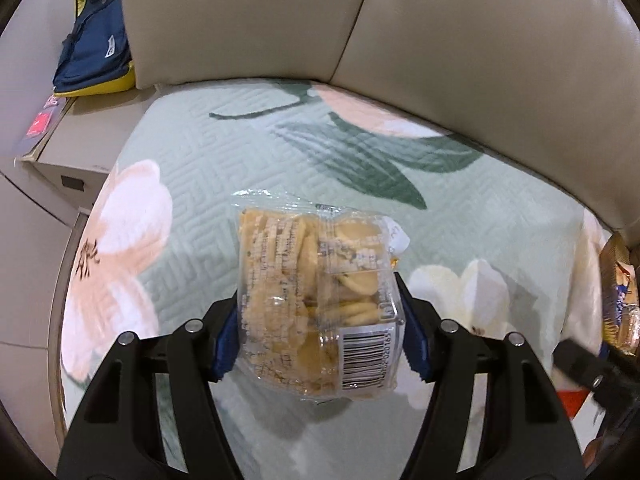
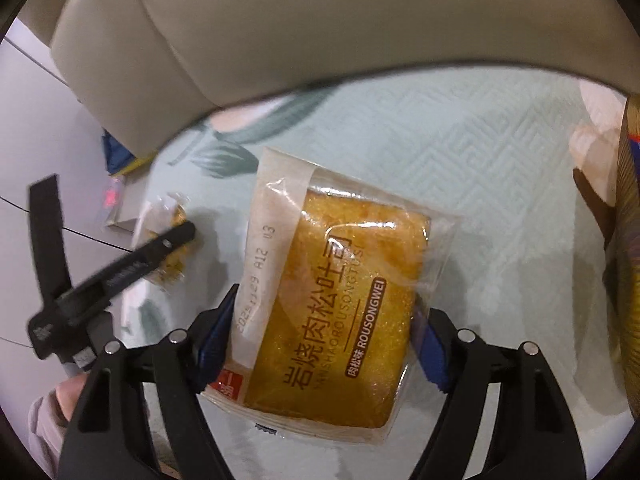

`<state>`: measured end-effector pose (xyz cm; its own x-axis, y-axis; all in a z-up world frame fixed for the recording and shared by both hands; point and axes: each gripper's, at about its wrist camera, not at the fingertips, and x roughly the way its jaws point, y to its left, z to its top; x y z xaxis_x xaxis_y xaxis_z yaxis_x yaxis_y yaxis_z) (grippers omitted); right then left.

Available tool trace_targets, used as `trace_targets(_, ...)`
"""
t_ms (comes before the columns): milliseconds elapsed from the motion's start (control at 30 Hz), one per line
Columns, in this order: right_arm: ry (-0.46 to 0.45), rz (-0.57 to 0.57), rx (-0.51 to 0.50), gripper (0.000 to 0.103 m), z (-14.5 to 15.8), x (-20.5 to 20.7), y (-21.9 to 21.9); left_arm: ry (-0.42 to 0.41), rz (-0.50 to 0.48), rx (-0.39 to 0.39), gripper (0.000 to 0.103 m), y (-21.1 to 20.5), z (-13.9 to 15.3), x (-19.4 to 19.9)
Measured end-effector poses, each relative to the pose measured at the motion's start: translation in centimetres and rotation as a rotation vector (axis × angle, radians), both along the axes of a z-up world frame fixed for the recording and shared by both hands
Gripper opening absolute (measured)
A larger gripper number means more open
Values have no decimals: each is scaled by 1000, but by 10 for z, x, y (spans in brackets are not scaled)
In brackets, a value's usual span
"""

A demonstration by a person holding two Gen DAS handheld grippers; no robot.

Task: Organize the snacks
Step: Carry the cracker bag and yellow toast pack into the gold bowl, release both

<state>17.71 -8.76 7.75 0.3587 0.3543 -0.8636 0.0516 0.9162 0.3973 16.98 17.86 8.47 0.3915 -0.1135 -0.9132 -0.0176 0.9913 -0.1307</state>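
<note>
My left gripper [image 1: 320, 332] is shut on a clear pack of round crackers [image 1: 316, 300] with a barcode, held above the green floral seat cover [image 1: 240, 152]. My right gripper [image 2: 324, 336] is shut on a clear-wrapped golden toast bread packet [image 2: 340, 312] with Chinese lettering, also held above the cover. In the right wrist view the left gripper [image 2: 120, 268] shows at the left with the cracker pack [image 2: 168, 216]. In the left wrist view part of the right gripper [image 1: 588, 372] shows at the lower right.
Beige sofa back cushions [image 1: 440, 32] rise behind the seat. A blue and yellow bag [image 1: 96, 48] lies on a side cabinet [image 1: 72, 160] at the left. A gold and blue snack bag [image 2: 630, 260] stands at the right edge; it also shows in the left wrist view [image 1: 620, 300].
</note>
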Motion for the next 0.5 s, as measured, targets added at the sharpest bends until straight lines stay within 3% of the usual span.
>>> trace_targets(100,-60,-19,36,76,24,-19,-14,17,36,-19,65,12,9,-15)
trace_targets(200,-143,-56,170,76,48,-35,-34,34,66,-47,65,13,17,-29)
trace_targets(267,-192,-65,202,76,65,-41,-43,41,70,-28,65,13,21,-38)
trace_targets(500,-282,-68,102,76,90,-56,-48,14,51,-26,65,-19,42,-50)
